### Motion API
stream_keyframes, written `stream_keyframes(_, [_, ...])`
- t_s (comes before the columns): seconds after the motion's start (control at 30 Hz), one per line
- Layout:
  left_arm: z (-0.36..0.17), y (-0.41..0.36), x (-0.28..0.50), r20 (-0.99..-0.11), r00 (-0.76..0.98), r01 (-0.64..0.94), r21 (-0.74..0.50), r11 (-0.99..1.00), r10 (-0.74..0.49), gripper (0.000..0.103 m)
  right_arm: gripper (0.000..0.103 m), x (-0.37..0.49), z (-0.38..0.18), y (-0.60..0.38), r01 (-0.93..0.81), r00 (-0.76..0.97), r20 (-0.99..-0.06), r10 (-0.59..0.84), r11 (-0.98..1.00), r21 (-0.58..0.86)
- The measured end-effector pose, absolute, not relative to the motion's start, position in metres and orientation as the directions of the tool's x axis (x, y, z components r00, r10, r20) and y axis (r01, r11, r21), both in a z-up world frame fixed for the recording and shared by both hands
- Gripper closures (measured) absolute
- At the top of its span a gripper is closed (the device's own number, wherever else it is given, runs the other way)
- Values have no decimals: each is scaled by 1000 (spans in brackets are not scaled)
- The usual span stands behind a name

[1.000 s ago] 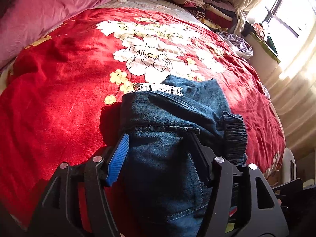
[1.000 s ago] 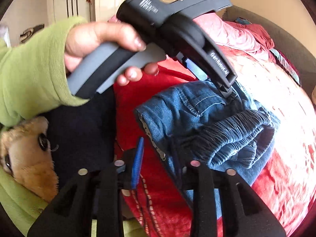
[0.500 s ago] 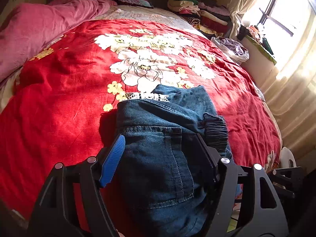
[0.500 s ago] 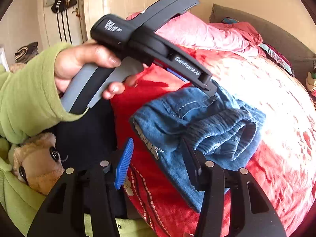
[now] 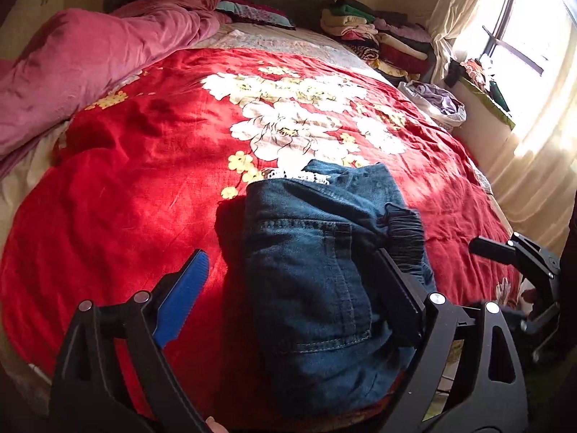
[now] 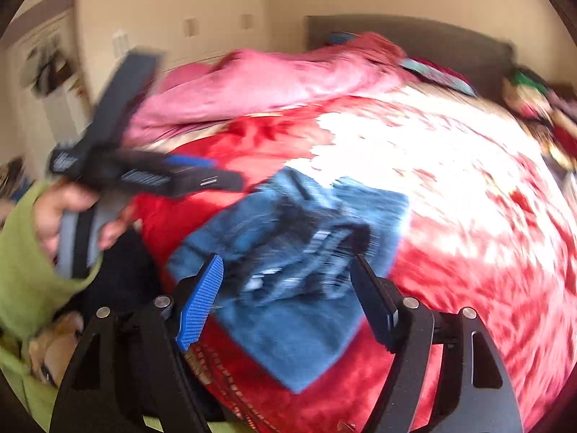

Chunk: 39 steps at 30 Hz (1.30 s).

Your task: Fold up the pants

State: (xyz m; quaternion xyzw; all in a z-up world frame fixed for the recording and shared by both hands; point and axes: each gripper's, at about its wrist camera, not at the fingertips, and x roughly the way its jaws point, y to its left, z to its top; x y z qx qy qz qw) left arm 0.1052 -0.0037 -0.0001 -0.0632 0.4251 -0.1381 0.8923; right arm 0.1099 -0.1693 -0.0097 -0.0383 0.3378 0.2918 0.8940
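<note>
Right wrist view is motion-smeared; the pants [image 6: 306, 252] folds perhaps unreadable; their near edge [image 5: 324, 397] is cut off.

One pants [image 5: 317, 270] (two tools [image 5: 288, 299])

Two close, downward fisheye views over the red bedspread [image 5: 126, 198] (right one blurred), sharing folded jeans [image 5: 310, 274].

We're in a home bedroom: a big bed under a red flowered blanket [image 5: 151, 187], a pink duvet [image 5: 83, 68] bunched at ten o'clock, stacked folded clothes [image 5: 378, 39] at one o'clock, a curtained window [image 5: 523, 36] at two o'clock, cream wardrobe doors [image 6: 187, 25] behind.
</note>
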Motion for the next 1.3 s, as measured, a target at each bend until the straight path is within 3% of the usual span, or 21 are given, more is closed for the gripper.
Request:
stream_keyframes(0.37, [-44, -2, 119, -775, 507, 170, -340, 925, -378, 19, 31, 161, -60, -196, -371, 495, -705, 507, 858, 357])
stream_keyframes(0.47, [-48, -5, 123, -772, 503, 170, -351, 921, -388, 21, 29, 180, -76, -193, -353, 454, -703, 547, 835, 422])
stream_keyframes(0.57, [-51, -11, 128, -764, 511, 176, -355, 918, -394, 32, 29, 192, -85, -191, -343, 436, -684, 585, 811, 475])
stream_keyframes(0.63, [-53, -15, 132, -763, 505, 181, -365, 913, -405, 48, 39, 193, -83, -186, -383, 434, -671, 601, 797, 467])
stream_keyframes(0.67, [-52, -17, 133, -765, 499, 182, -368, 912, -408, 51, 56, 192, -80, -183, -408, 422, -662, 619, 782, 471])
stream_keyframes(0.7, [-50, -19, 135, -769, 495, 182, -364, 914, -405, 56, 60, 191, -76, -180, -424, 426, -655, 624, 777, 465])
stream_keyframes(0.8, [-34, -20, 137, -754, 509, 200, -364, 910, -414, 65, 62, 185, -58, -171, -464, 467, -639, 611, 785, 411])
stream_keyframes(1.1, [7, -21, 174, -706, 586, 229, -326, 917, -398, 65, 62, 211, -12, -161, -518, 569, -584, 579, 804, 292])
stream_keyframes(1.3, [5, -25, 202, -713, 593, 225, -298, 928, -373, 65, 62, 242, -8, -159, -513, 613, -578, 539, 828, 227])
